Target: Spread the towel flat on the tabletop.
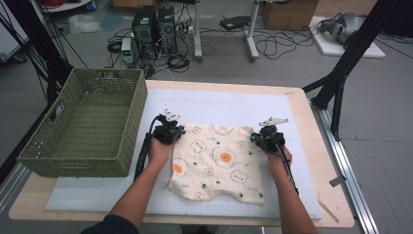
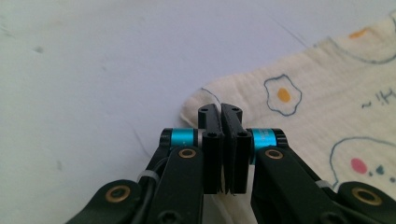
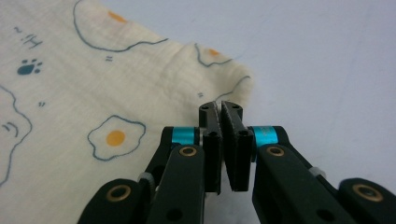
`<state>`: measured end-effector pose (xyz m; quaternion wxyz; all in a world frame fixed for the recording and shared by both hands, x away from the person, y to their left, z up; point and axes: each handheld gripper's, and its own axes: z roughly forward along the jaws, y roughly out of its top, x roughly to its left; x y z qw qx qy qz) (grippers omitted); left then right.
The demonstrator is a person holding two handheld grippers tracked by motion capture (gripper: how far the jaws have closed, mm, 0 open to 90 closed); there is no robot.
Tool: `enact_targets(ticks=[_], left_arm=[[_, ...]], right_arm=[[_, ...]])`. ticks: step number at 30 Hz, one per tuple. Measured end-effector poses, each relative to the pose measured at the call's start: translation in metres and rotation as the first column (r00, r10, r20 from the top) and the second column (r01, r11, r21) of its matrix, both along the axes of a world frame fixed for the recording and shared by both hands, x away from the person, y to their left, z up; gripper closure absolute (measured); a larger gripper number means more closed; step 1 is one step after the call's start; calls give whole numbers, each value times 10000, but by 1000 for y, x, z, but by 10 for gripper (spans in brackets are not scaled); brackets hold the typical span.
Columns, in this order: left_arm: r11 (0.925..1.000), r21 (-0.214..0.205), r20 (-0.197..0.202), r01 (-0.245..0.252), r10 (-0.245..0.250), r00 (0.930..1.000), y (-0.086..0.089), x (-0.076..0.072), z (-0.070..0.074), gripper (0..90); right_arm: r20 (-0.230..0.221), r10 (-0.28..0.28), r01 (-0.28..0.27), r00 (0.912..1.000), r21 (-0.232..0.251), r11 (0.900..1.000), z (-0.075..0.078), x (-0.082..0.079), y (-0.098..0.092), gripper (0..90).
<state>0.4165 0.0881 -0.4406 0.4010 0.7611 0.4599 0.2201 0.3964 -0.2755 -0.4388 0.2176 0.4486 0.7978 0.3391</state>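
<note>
While we look down from the high view, we see a cream cloth [image 1: 217, 163] printed with fried eggs, paw prints and small faces lying flat on the white gridded mat [image 1: 219, 105] that covers the wooden table [image 1: 321, 161], roughly in the middle of the mat and nearer the person's edge. The left gripper [image 1: 171, 132] sits at the cloth's far left corner and the right gripper [image 1: 262, 136] at its far right corner, each held in a hand whose forearm comes in from the bottom of that view. In the left gripper view we find the two black jaws pressed together, with the rounded corner of the cloth [image 2: 299, 121] lying right at their tips; the fabric edge seems pinched between the pads, though the contact itself is hidden behind the jaws. In the right gripper view we see the same: jaws drawn narrow, tips meeting, and the folded corner of the cloth [image 3: 116, 102] bunching slightly just where they close. A green woven basket [image 1: 87, 126] stands at the left side of the table, partly overhanging the mat and well apart from the cloth. Beyond the table we make out computer towers [image 1: 153, 27] and loose cables on the floor.
</note>
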Motion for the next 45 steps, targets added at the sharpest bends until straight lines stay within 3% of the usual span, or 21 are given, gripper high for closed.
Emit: enact_targets(ticks=[3,6,9,10,12,14,22,24,25,26,28,30,33,39,41,42,43,45], left_arm=[[9992,-182,181,-354,357,9992,-1,10,9,868],[9969,-461,693,-639,670,9953,-3,17,18,866],[9983,-128,998,-566,576,9933,-6,20,19,853],[9980,-97,997,-632,639,9930,-7,21,17,806],[9978,-100,608,-657,662,9960,-6,22,14,620],[9977,-39,323,-672,673,9972,-4,22,11,499],[9972,-694,23,-264,266,9996,11,5,13,456],[9974,-685,-46,-213,210,9998,14,-2,11,462],[9973,-703,-119,-193,185,9998,15,-5,9,462],[9973,-709,-165,-189,178,9997,16,-8,6,464],[9977,-665,-202,-97,83,9998,17,-16,2,474],[9975,-651,-631,263,-304,9975,17,-20,0,484],[9966,-704,-327,432,-456,9984,17,-32,1,509],[9937,-646,-661,911,-954,9932,18,-51,-9,517],[9933,-342,-693,1106,-1128,9912,15,-54,-9,519],[9922,-109,-640,1245,-1250,9901,13,-55,-8,572],[9897,198,-507,1415,-1404,9888,12,-56,-8,700],[9889,357,-467,1443,-1426,9887,8,-57,-7,858]], right_arm=[[384,-242,242,9990,-12,9997,3,7,1,871],[781,-399,418,9961,-237,9988,7,14,5,870],[1345,-664,702,9887,-231,9973,11,21,7,867],[1327,-792,827,9880,-209,9964,11,24,8,855],[1220,-994,1035,9875,-273,9943,8,27,9,804],[1104,-1134,1151,9874,-94,9933,7,27,8,735],[1185,-910,830,9888,701,9941,19,12,-7,642],[803,-761,703,9939,724,9949,20,6,-13,621],[773,-680,628,9947,680,9957,21,3,-15,621],[1020,-653,595,9926,588,9965,21,-3,-16,621],[925,-590,534,9940,619,9967,21,-11,-20,621],[890,-497,444,9948,601,9972,19,-20,-24,617],[553,-305,266,9980,708,9971,14,-34,-28,599],[144,360,-372,9992,994,9944,-1,-66,-26,566],[-15,470,-466,9989,963,9943,-6,-72,-24,570],[-106,560,-549,9984,856,9948,-8,-73,-23,583],[-245,625,-606,9977,710,9956,-9,-72,-21,603],[-332,770,-735,9965,955,9927,-10,-72,-20,772]])
